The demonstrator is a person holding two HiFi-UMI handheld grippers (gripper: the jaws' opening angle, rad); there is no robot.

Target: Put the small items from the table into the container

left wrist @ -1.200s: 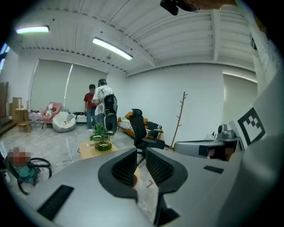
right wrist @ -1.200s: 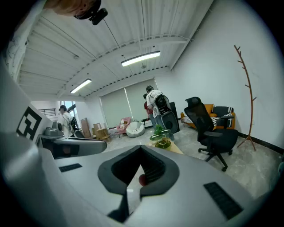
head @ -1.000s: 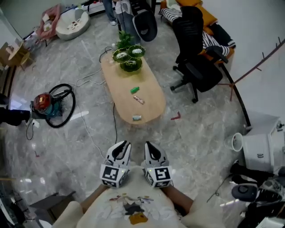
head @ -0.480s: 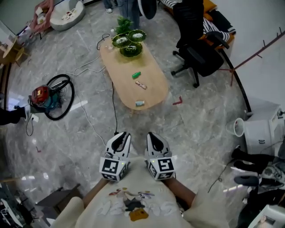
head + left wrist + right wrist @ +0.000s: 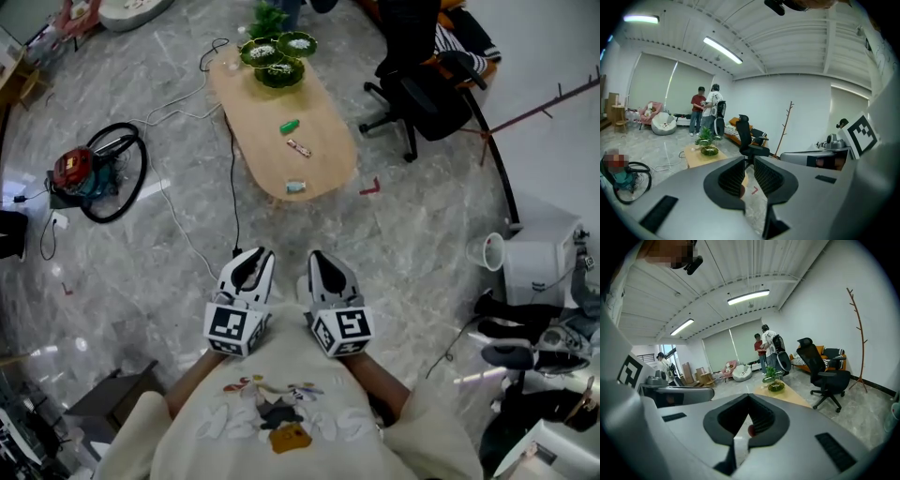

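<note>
Head view: the left claw (image 5: 253, 258) and the right claw (image 5: 317, 258) are held side by side and level with each other, close in front of the person's chest and over bare floor.

Left gripper view: the left claw (image 5: 749, 173) has its jaws a narrow gap apart. Nothing sits between them; only floor shows through the gap.

Right gripper view: the right claw (image 5: 749, 404) has its jaws pressed together at the tips, pinching nothing.

The oval wooden surface (image 5: 323, 155) stands ahead of both claws, well apart from them.
- Nearest the claws, at the near end, lies a pale teal item (image 5: 295, 187).
- Beyond it lies a striped bar (image 5: 299, 147).
- Just past that lies a green item (image 5: 290, 126).
- Farthest from the claws is the cluster of green bowls (image 5: 278, 58). None of the three items is in it.

An office chair (image 5: 422, 84) stands ahead and to the right of the claws. A red machine (image 5: 73, 172) with a black hose lies on the floor ahead and to the left.

Against a second ago:
- Both claws remain side by side but sit higher in the picture.
- The surface has also shifted upward, and its items are unmoved relative to one another.
- More of the person's shirt shows at the bottom edge.
</note>
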